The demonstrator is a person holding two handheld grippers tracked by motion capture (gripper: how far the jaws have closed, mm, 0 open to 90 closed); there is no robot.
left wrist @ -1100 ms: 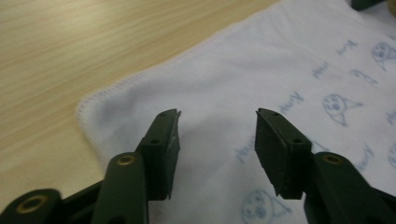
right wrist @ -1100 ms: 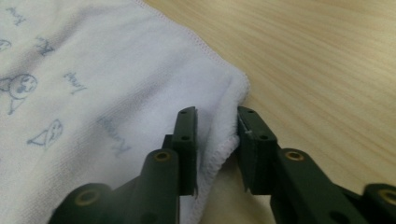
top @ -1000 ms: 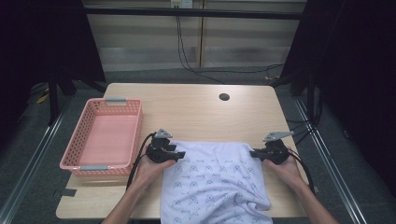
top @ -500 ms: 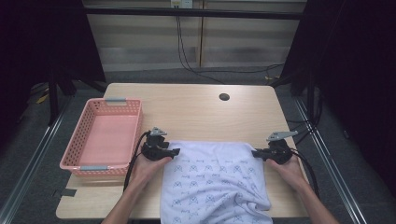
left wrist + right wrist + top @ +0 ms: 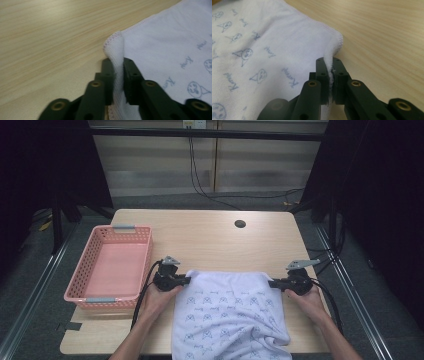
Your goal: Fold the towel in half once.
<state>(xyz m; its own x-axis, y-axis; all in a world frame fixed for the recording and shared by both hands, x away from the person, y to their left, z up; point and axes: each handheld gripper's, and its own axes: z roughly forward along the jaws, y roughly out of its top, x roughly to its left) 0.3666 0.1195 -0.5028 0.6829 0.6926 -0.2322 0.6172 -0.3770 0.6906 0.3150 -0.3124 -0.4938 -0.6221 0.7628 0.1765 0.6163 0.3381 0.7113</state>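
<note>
Your left hand-held gripper [image 5: 186, 280] has just been closing, and now its jaws pinch one far corner of the white towel [image 5: 227, 312] tight. Your right hand-held gripper [image 5: 272, 283] is squeezed shut on the other far corner. You hold both corners so the top edge stays straight and flat. The towel lies on the desk [image 5: 210, 237] in front of you, and its near end hangs off at 6 o'clock. The pink basket [image 5: 90, 296] waits at 9 o'clock, well apart from the towel.

table [image 5: 210, 237]: light wood | on it: pink basket [image 5: 112, 267], white printed cloth [image 5: 227, 312]
</note>
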